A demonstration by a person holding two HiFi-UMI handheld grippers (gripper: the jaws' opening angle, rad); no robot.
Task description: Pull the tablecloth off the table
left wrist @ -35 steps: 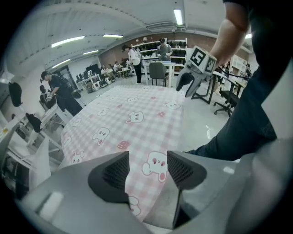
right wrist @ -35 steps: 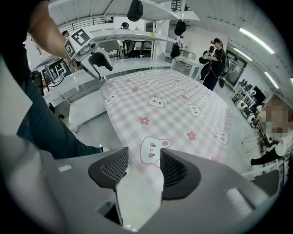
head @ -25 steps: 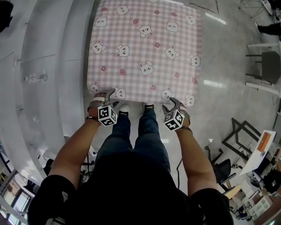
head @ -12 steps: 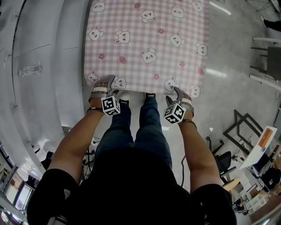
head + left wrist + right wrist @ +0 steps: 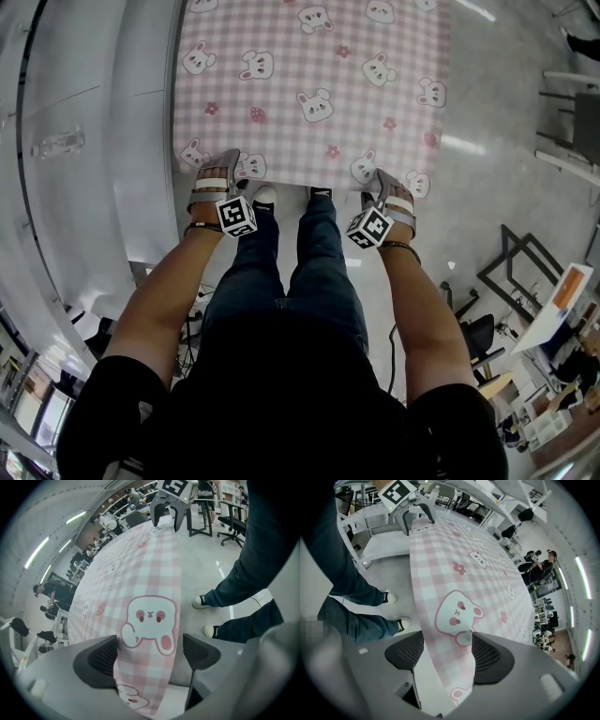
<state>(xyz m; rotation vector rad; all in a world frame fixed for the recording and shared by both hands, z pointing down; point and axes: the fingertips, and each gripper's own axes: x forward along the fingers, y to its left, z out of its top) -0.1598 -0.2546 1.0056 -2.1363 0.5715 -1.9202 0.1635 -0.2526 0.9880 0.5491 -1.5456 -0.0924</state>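
A pink checked tablecloth (image 5: 309, 84) printed with bunnies covers the table, and its near hem hangs in front of me. My left gripper (image 5: 217, 161) straddles the hem near the left corner. In the left gripper view the cloth (image 5: 140, 573) runs between the jaws of the left gripper (image 5: 150, 656), which stand apart with a gap at the right pad. My right gripper (image 5: 386, 180) straddles the hem near the right corner. Its jaws have just been opening, and the cloth (image 5: 454, 573) lies loose between the pads of the right gripper (image 5: 447, 656).
The person's legs and shoes (image 5: 309, 253) stand just under the near table edge. A white bench (image 5: 103, 141) with a clear bottle (image 5: 56, 143) runs along the left. Chairs (image 5: 572, 131) and a black frame (image 5: 511, 281) stand on the floor to the right.
Both grippers have come down onto the near hem, so the cloth edge now sits between each pair of jaws. The right gripper has rolled a little.
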